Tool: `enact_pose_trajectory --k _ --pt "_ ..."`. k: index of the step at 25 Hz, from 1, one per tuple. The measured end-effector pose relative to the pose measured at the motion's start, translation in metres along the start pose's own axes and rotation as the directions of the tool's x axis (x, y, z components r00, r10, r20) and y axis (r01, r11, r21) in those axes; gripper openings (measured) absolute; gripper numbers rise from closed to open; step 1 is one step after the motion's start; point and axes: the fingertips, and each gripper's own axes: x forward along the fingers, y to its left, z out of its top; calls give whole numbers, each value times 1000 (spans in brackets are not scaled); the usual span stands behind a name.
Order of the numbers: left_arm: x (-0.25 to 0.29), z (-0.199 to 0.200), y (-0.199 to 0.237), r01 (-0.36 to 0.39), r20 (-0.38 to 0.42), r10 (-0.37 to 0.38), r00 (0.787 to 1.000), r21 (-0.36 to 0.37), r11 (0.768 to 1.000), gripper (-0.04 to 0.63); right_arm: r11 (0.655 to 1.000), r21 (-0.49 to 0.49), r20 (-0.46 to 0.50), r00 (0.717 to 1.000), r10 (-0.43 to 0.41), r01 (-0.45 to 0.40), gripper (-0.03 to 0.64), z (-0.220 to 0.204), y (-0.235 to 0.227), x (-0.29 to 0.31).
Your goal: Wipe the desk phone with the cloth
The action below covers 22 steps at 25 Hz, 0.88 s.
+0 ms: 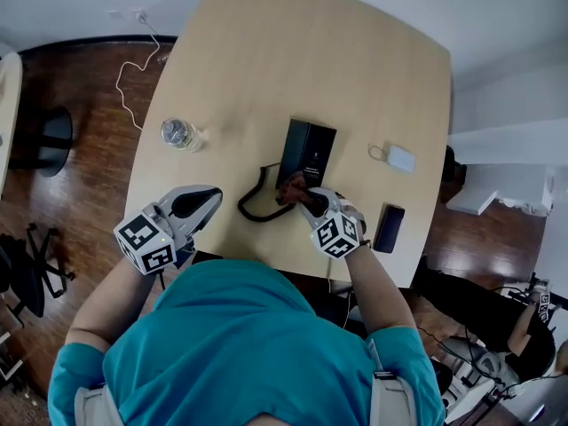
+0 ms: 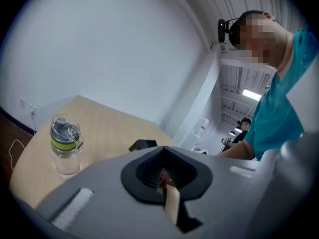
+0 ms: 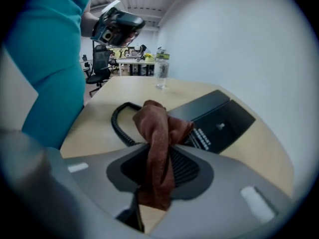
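My right gripper is clamped on the bunched rust-brown cloth, which sticks out past the jaw tips. In the head view the black desk phone lies at mid-frame, just above the cloth. I cannot tell whether they touch. Its long axis runs up the frame. My left gripper, jaws together and empty, sits lower left and farther off, so I judge the wipe is the right's job.
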Motion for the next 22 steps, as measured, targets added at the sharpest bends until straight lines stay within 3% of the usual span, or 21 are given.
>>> enact_pose_trajectory --k 3,5,7,9,12,14,19,22 --pt "1 1 3 -3 0 3 1000 -8 1000 5 999 40 55 998 18 -21 112 14 -20 -15" --pt "1 3 7 -8 4 8 1000 -8 1000 5 995 99 153 988 -35 20 112 38 -74 -32" --pt "0 5 9 -18 9 18 1000 -8 1000 5 985 175 221 974 -50 11 111 58 -140 -44" --pt "-2 6 10 -28 10 28 1000 -12 1000 5 963 245 252 967 46 -110 112 68 -190 -44" --pt "-6 1 10 -45 -1 45 999 -23 999 5 884 314 278 924 262 -345 111 71 -222 -29" --pt "-9 -3 12 -61 -6 61 998 -33 998 5 839 338 267 898 348 -426 112 67 -230 -12" --pt "-17 -4 22 -106 -1 106 994 -62 992 5 783 376 169 868 467 -495 110 43 -223 34" --pt "-20 -1 29 -125 7 126 992 -76 989 5 797 368 171 877 448 -479 109 39 -223 50"
